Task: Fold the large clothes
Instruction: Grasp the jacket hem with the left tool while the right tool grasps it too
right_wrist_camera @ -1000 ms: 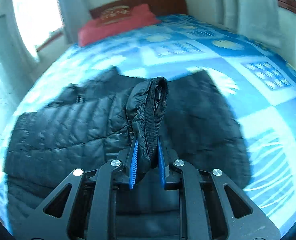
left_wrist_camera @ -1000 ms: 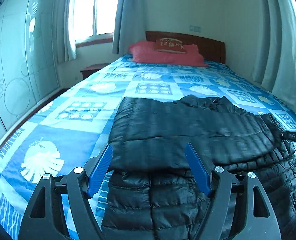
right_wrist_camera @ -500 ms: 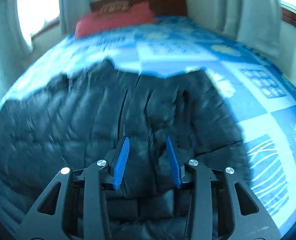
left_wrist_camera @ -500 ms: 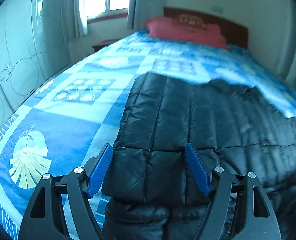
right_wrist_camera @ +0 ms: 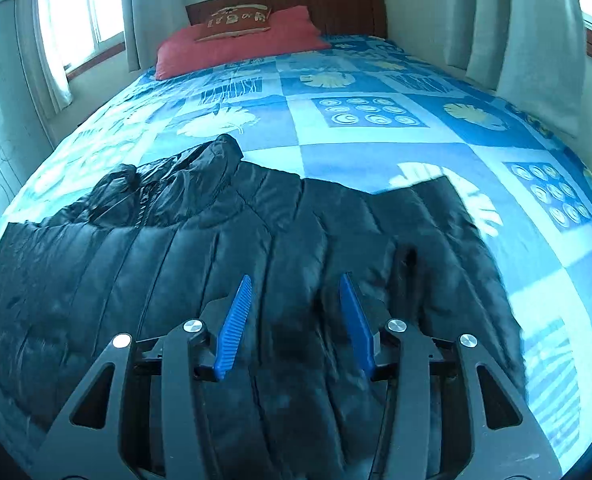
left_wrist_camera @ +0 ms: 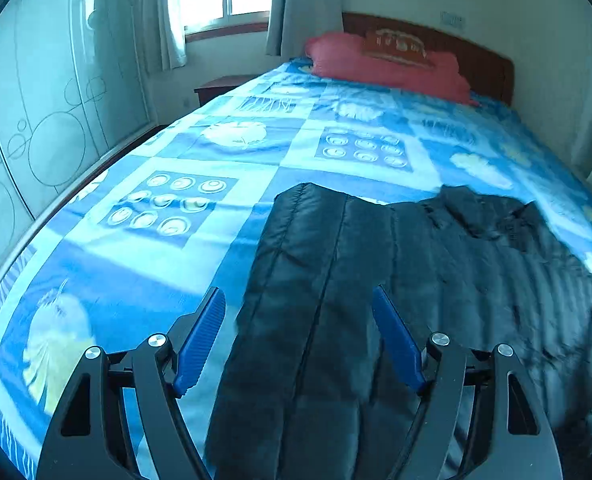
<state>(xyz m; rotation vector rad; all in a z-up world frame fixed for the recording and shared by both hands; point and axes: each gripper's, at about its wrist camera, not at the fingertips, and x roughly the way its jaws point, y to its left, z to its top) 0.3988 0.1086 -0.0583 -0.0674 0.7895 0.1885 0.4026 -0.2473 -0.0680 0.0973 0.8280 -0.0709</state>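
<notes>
On my left side, the left gripper [left_wrist_camera: 300,340] has slid sideways along the black puffer jacket [left_wrist_camera: 376,280] over the last second, and its jaws stand wide with a flat quilted panel below them, the pads clear of the fabric. On my right, the right gripper [right_wrist_camera: 296,328] pinched a raised cuff a second ago; now that fold is dropped, its jaws are opening, and only flat jacket [right_wrist_camera: 215,260] lies beneath, nothing pinched. I judge a sleeve fold is laid and both hands are free for the next one. I count one jacket, spread on the near part of the bed [left_wrist_camera: 215,152], one red pillow [right_wrist_camera: 239,44] with one small cushion [right_wrist_camera: 235,20] on it, and two grippers.
</notes>
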